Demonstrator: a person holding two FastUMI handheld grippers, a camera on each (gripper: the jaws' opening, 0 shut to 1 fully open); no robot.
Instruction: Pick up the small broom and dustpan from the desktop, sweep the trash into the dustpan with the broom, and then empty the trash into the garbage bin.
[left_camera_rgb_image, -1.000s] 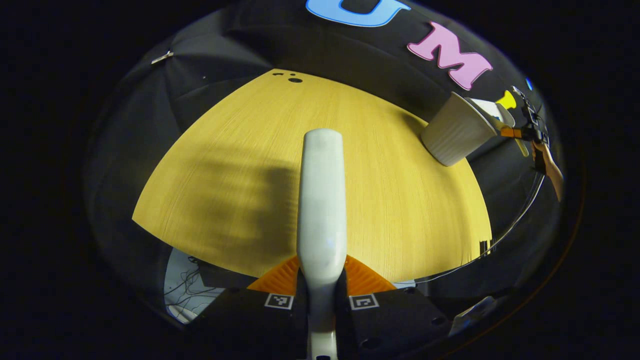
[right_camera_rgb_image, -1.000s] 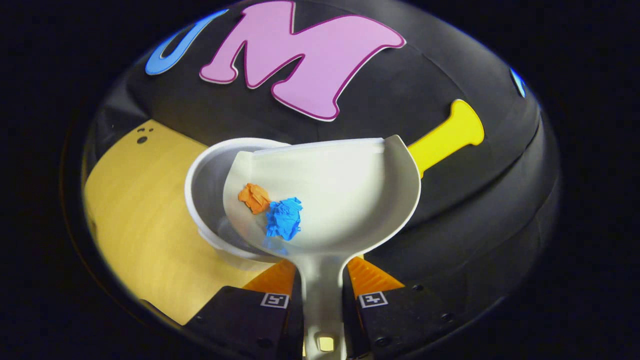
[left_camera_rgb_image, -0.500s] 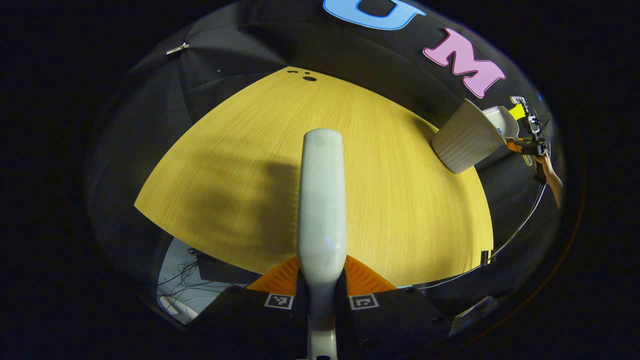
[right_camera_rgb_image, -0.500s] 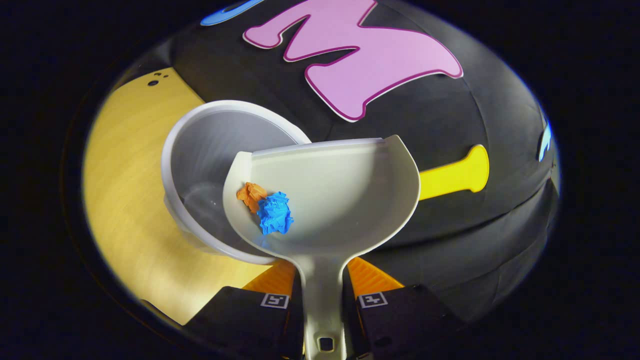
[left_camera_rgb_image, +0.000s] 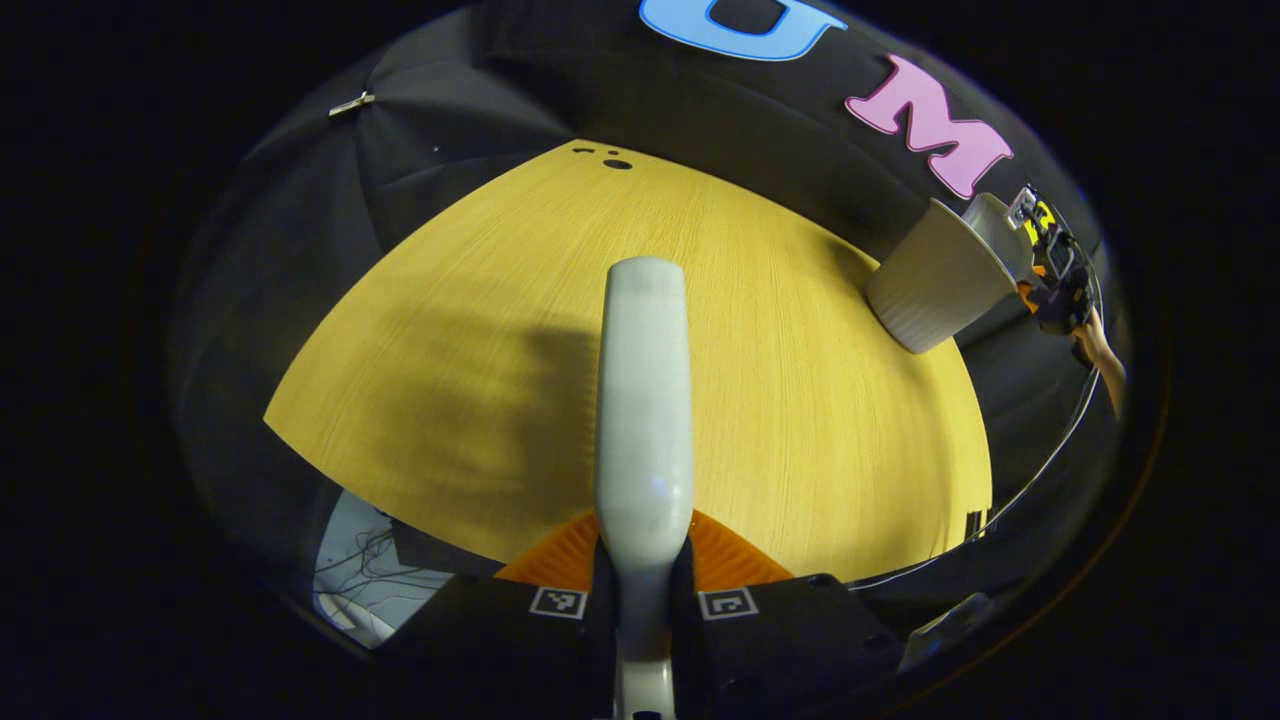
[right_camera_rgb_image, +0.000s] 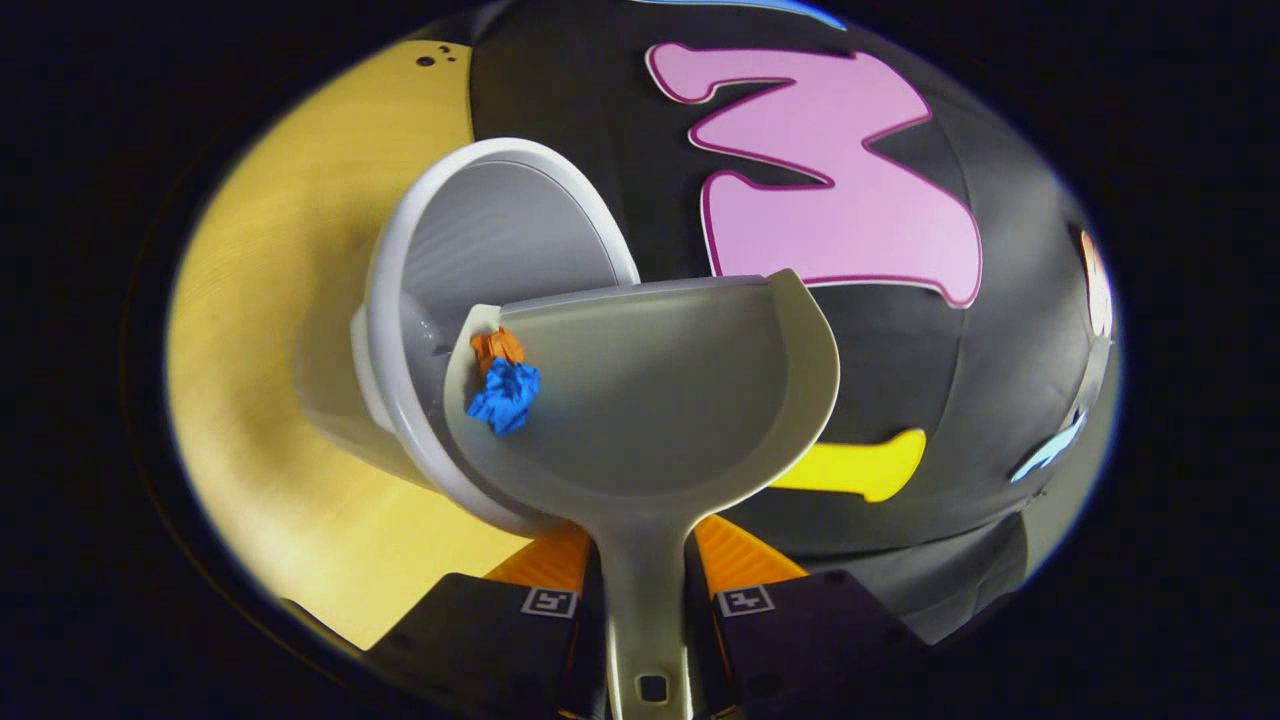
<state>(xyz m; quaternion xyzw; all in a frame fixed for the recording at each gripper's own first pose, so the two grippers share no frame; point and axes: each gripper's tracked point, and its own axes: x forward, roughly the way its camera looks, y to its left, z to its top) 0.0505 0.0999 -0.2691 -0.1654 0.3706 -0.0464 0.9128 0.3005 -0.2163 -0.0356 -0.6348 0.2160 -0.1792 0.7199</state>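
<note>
Already tilted, the dustpan (right_camera_rgb_image: 650, 400), clamped in the right tool (right_camera_rgb_image: 645, 600), held paper scraps (right_camera_rgb_image: 500, 385) at ten o'clock, over the garbage bin (right_camera_rgb_image: 480, 260).

The pale grey plastic dustpan (right_camera_rgb_image: 650, 400) carries an orange crumpled paper scrap (right_camera_rgb_image: 497, 346) and a blue crumpled paper scrap (right_camera_rgb_image: 505, 395). The ribbed white plastic garbage bin (right_camera_rgb_image: 480, 250) stands on the yellow wood-grain counter (left_camera_rgb_image: 480, 330). The off-white broom handle (left_camera_rgb_image: 643, 400) is plain.
</note>
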